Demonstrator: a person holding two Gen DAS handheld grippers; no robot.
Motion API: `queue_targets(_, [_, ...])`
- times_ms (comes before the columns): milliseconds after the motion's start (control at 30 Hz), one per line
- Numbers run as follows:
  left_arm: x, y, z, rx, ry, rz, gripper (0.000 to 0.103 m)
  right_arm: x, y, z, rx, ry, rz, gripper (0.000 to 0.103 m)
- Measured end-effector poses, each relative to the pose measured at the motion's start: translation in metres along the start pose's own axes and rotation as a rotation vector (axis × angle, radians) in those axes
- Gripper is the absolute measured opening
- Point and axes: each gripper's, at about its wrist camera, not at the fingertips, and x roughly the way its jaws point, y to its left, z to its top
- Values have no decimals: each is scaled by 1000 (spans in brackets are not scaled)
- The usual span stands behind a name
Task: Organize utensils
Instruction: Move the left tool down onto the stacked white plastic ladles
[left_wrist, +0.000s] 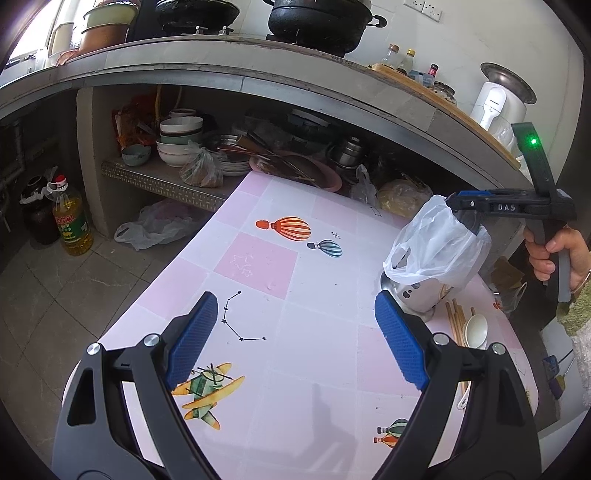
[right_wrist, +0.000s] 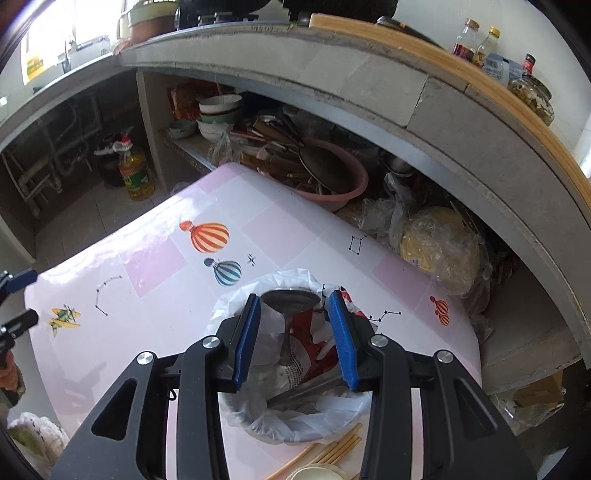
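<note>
A metal utensil holder (left_wrist: 424, 295) lined with a white plastic bag (left_wrist: 432, 243) stands on the pink table. My right gripper (right_wrist: 293, 332) is open directly above its mouth; a metal spoon (right_wrist: 290, 301) stands in the holder between the fingers, untouched. In the left wrist view the right gripper (left_wrist: 476, 218) dips into the bag. Wooden chopsticks (left_wrist: 456, 321) and a white ceramic spoon (left_wrist: 475, 330) lie on the table beside the holder. My left gripper (left_wrist: 295, 336) is open and empty above the table's middle.
The pink patterned table (left_wrist: 295, 280) butts against a low shelf (left_wrist: 162, 181) holding bowls, plates and a pink basin (right_wrist: 332, 184). An oil bottle (left_wrist: 72, 221) stands on the floor at left. The concrete counter (left_wrist: 258, 70) overhangs.
</note>
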Motion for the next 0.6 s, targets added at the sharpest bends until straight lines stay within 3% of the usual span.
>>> queue_targets(167, [-6,-8,-1,21,-4,-6,83,-35,-10,-3,61,-97,40,39])
queue_targets(333, [-11,-20,-1,55,-8,-31,83,-92,-36,-30,225,-234,98,42])
queue_targets(467, [-7,-40,-6,126,20,-98,83,-121,-53,-86,351,-292,58,44])
queue_targets(600, [7,-76,-16,218,68,-178,83,-114,-56,-160,476,-240,7,44])
